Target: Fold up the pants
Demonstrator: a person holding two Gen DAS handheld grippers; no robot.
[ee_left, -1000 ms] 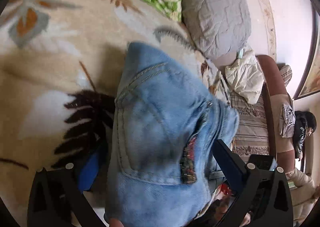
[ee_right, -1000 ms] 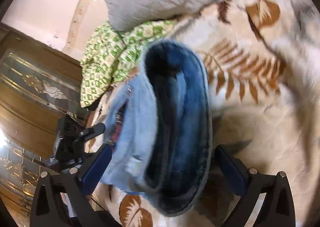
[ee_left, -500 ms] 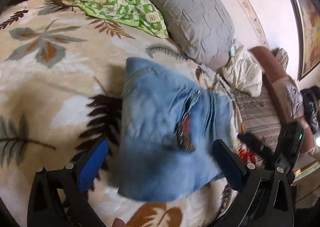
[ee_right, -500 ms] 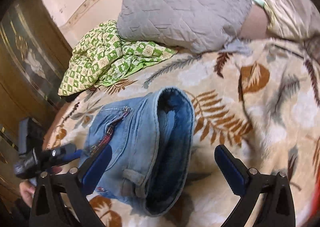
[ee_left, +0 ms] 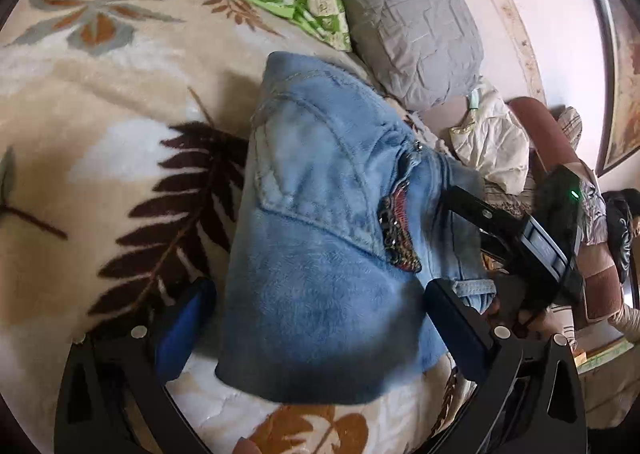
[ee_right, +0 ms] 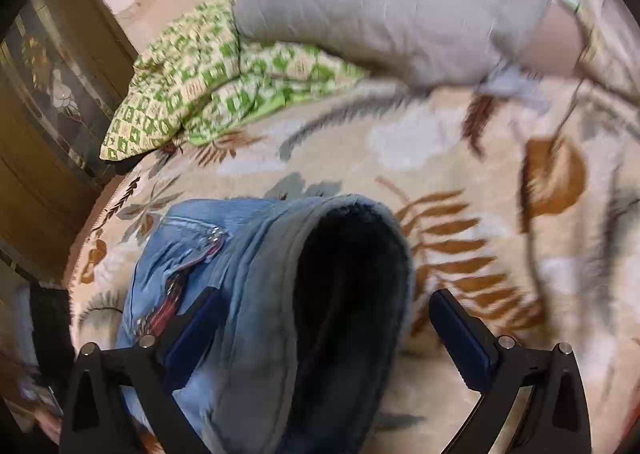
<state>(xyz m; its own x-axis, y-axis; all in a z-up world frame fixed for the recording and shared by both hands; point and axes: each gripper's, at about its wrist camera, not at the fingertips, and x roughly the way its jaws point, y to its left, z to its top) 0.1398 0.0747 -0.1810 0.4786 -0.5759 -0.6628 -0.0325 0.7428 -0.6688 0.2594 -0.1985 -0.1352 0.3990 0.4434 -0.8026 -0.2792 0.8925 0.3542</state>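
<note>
Left gripper (ee_left: pixel 316 328) open, jaws spread either side of folded pants (ee_left: pixel 320 254); right gripper (ee_right: pixel 328 334) open too, straddling the bundle's thick folded edge. Pants lie on leaf-print blanket (ee_left: pixel 100 126) near grey pillow (ee_left: pixel 404 10).

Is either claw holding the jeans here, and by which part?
Neither: both the left claw and right claw stand open astride the folded jeans.
</note>
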